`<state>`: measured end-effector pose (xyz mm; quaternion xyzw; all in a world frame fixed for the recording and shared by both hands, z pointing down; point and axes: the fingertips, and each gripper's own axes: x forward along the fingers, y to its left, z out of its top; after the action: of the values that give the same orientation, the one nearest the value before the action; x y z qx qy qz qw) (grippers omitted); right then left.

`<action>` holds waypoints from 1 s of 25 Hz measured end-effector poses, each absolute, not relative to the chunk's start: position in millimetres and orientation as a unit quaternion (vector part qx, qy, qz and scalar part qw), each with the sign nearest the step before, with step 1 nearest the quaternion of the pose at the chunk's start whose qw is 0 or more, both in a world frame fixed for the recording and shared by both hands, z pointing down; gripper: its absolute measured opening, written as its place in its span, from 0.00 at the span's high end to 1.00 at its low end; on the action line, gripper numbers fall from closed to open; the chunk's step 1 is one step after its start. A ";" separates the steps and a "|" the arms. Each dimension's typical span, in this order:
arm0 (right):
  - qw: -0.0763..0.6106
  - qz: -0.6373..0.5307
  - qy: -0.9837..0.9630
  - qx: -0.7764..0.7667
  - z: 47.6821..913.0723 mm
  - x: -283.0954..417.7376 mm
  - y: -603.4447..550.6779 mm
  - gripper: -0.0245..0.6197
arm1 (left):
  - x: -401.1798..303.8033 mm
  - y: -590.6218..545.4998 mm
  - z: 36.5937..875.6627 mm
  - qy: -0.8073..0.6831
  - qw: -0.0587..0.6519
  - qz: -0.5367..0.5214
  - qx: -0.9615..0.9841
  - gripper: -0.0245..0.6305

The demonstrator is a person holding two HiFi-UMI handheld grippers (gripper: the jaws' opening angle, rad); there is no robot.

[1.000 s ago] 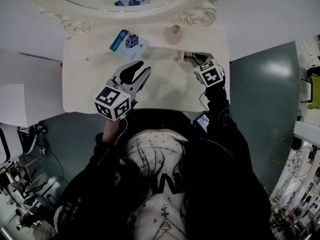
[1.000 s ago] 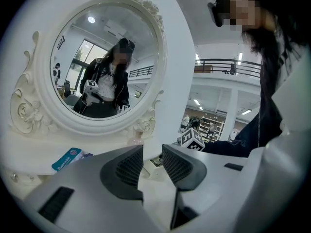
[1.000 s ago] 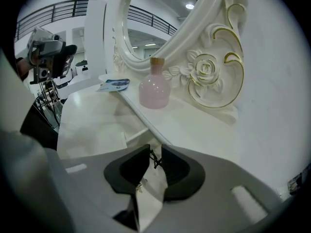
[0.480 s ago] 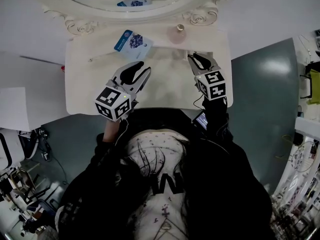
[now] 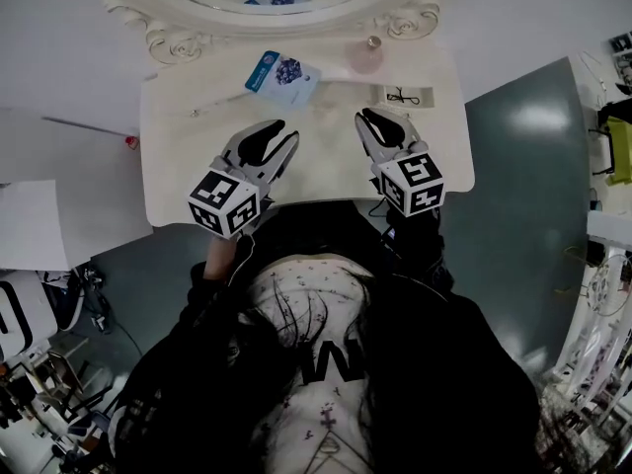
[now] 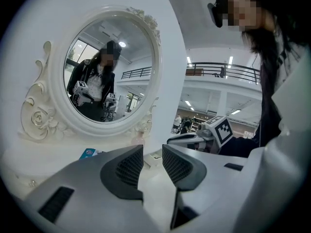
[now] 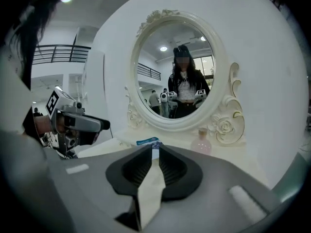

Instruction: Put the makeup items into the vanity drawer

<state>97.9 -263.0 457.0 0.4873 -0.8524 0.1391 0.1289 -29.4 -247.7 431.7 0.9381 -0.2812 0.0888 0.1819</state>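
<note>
On the cream vanity top (image 5: 197, 181) lie a blue packet (image 5: 283, 70), a thin stick (image 5: 221, 104) and a small pale card with a black item on it (image 5: 403, 96). A pink bottle (image 5: 367, 59) stands at the back by the mirror. My left gripper (image 5: 270, 134) hovers over the middle of the top, slightly open and empty (image 6: 152, 152). My right gripper (image 5: 376, 119) hangs just in front of the card, its jaws nearly together with nothing between them (image 7: 152, 148). The blue packet (image 7: 147, 141) and the bottle (image 7: 200, 142) show beyond it. No open drawer is in view.
An oval mirror in a carved cream frame (image 5: 173, 39) rises at the back of the vanity. White panels (image 5: 39, 220) lie on the floor to the left, and grey floor (image 5: 533, 146) runs along the right. My body is close against the table's front edge.
My right gripper has pulled back from the back right of the top toward the front edge, leaving the small card uncovered. The left gripper has stayed put.
</note>
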 end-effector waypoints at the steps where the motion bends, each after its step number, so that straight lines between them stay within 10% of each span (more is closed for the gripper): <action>1: 0.121 0.142 -0.852 0.488 454.4 88.5 -257.9 0.88 | -34.7 -244.7 430.9 -0.276 0.180 0.089 0.940 0.78; 25: 0.119 0.152 -0.829 0.524 451.6 12.2 -131.9 0.92 | -73.1 -152.3 446.0 -0.197 0.202 0.101 0.954 0.78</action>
<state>12.2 -131.9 451.6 0.5241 -0.8294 0.1524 0.1192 -73.1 -152.3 446.0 0.9539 -0.1973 0.1015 0.2023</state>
